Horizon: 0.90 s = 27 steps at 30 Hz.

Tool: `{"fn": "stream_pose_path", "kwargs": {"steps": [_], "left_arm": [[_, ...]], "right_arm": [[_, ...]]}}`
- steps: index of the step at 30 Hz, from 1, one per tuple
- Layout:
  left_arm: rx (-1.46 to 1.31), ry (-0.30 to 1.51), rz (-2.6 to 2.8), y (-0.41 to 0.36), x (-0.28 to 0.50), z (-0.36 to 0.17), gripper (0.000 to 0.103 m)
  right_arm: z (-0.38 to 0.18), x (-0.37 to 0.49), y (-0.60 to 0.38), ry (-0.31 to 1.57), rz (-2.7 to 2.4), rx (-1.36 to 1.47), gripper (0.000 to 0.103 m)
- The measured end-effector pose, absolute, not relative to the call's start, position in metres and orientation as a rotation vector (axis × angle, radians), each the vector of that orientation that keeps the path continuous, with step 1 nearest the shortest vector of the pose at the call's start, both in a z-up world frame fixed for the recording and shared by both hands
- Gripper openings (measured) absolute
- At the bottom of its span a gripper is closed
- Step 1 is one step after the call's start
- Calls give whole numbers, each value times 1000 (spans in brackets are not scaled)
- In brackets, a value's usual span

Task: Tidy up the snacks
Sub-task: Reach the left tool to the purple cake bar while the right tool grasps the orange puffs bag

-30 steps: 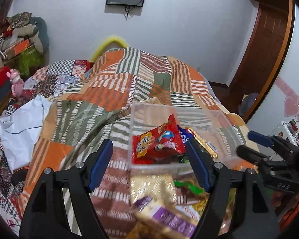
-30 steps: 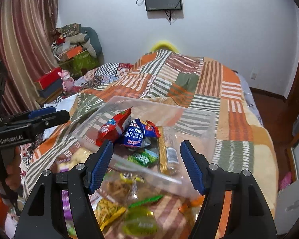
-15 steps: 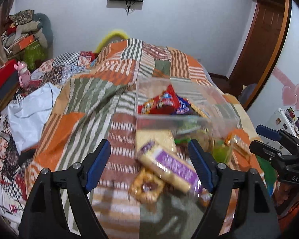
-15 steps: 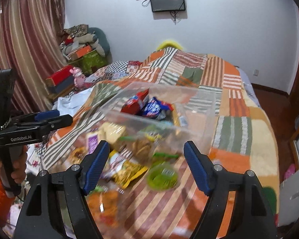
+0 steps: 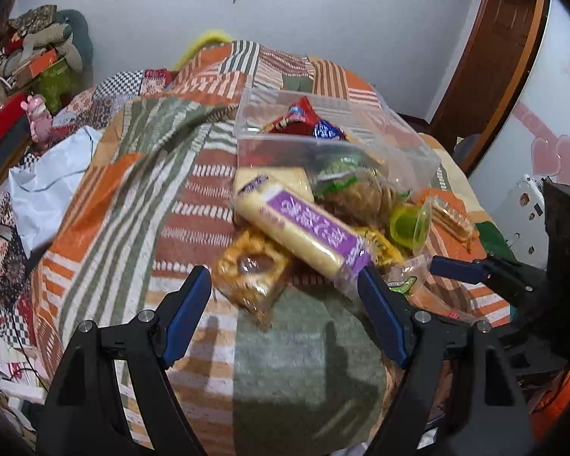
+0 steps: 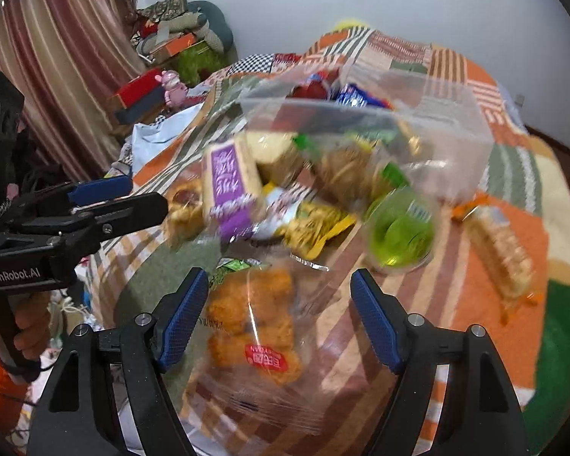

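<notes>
A clear plastic bin (image 5: 334, 144) (image 6: 437, 114) stands on the patchwork bedspread and holds red and blue snack packets (image 5: 304, 119). In front of it lies a heap of loose snacks: a purple-labelled cake bar (image 5: 304, 228) (image 6: 228, 178), a pastry in clear wrap (image 5: 250, 266), a green jelly cup (image 5: 410, 224) (image 6: 399, 231), a yellow packet (image 6: 315, 224), a wafer pack (image 6: 501, 250) and a bag of orange fried pieces (image 6: 254, 323). My left gripper (image 5: 285, 311) is open, just short of the pastry. My right gripper (image 6: 279, 315) is open with the fried-pieces bag between its fingers.
The bedspread (image 5: 140, 190) falls away at the left to a white sheet (image 5: 45, 186) and floor clutter. Boxes and a pink toy (image 6: 173, 87) sit by the striped curtain. A wooden door (image 5: 490, 60) is at the right. Each gripper shows in the other's view.
Both grippers have pulled back from the bin toward the near edge of the bed. The loose snack heap now fills the foreground. Both stay open.
</notes>
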<state>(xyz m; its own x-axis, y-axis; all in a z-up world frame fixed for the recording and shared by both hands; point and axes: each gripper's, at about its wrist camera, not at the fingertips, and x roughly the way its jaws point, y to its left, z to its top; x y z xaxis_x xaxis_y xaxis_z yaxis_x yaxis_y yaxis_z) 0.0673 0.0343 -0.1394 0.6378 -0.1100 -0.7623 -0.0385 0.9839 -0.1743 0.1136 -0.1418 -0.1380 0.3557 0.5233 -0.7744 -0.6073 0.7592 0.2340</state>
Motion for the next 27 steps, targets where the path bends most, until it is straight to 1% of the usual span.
{"fn": "stream_pose_path", "kwargs": {"steps": [4, 8, 10, 11, 16, 22, 27], "left_arm": [[-184, 896, -41, 31, 68, -145, 79], [-183, 897, -41, 27, 70, -147, 79], [-185, 899, -42, 27, 71, -147, 79], [-186, 898, -42, 26, 73, -147, 79], [-178, 892, -48, 22, 80, -144, 79], [-188, 893, -54, 15, 101, -144, 79], [-215, 909, -37, 13, 128, -154, 79]], "right_arm": [[-147, 114, -140, 1021, 782, -51, 77], [-151, 113, -143, 1019, 793, -32, 76], [-150, 112, -144, 1013, 807, -24, 61], [-149, 111, -145, 1014, 823, -16, 58], [-139, 101, -153, 951, 762, -79, 57], [-124, 105, -181, 908, 695, -43, 56], [-112, 109, -199, 869, 653, -10, 55]]}}
